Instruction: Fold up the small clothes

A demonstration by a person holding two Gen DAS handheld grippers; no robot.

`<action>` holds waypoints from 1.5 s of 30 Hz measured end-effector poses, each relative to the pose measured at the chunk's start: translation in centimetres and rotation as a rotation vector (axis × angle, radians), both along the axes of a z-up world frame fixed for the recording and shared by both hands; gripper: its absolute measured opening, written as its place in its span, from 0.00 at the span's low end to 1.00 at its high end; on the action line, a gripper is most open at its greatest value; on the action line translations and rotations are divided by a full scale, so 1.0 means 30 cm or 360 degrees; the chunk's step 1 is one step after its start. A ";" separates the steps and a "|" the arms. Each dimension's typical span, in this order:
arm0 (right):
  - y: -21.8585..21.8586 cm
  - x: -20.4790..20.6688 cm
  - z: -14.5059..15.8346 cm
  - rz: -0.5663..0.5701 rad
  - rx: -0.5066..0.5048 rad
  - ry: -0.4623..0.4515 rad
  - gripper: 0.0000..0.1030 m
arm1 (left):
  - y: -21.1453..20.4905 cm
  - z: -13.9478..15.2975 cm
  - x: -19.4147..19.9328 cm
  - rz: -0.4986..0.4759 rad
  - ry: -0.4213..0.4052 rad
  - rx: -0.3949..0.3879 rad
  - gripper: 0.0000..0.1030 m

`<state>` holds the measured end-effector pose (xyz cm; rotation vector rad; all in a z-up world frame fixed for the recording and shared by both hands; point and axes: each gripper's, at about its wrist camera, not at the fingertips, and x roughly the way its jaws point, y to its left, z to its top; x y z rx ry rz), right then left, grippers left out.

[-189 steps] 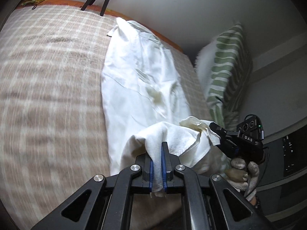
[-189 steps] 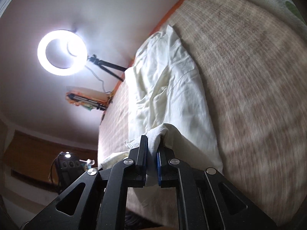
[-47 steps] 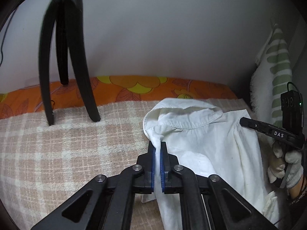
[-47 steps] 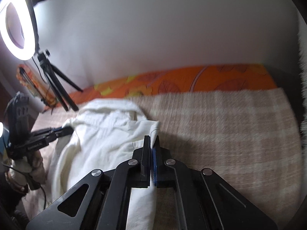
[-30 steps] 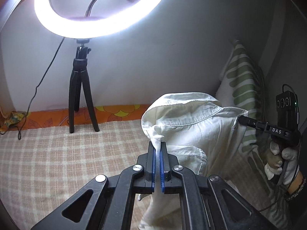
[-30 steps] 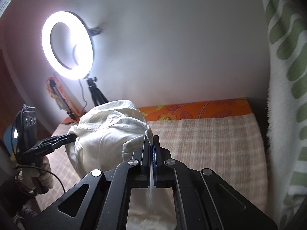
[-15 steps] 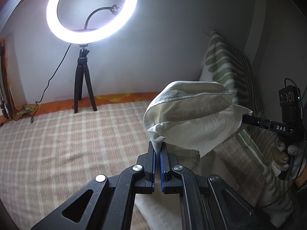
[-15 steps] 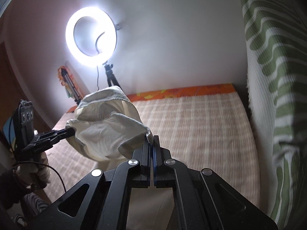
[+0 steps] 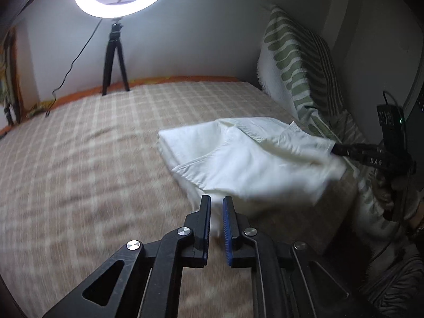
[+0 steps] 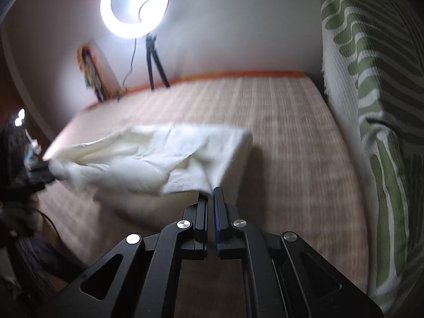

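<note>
One white cotton shirt [image 9: 246, 159], folded double, lies near the checked woven blanket's [image 9: 79, 164] front edge. Left gripper [image 9: 216, 209] has just been opening, cloth between its parted jaws; right gripper [image 10: 210, 198] clamps the hem.

The left tool [image 9: 216, 206] has just been opened slightly; the right tool [image 10: 209, 198] is held nearly closed.

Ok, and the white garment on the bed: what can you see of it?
The white garment looks like thin, creased cotton with stitched seams, folded over on itself. It is motion-blurred and stretched low over the checked blanket, with its far fold resting there. One near corner sits between the fingers of the left claw, the other at the tip of the right claw. Both claws' jaws have just been opening slightly.
</note>
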<state>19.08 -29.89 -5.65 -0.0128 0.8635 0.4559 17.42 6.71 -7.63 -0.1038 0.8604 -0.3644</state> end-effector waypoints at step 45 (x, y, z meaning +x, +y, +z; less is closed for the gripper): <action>0.000 0.023 -0.011 -0.0201 0.0299 0.0129 0.15 | -0.001 0.000 0.159 0.0130 0.0111 -0.0345 0.18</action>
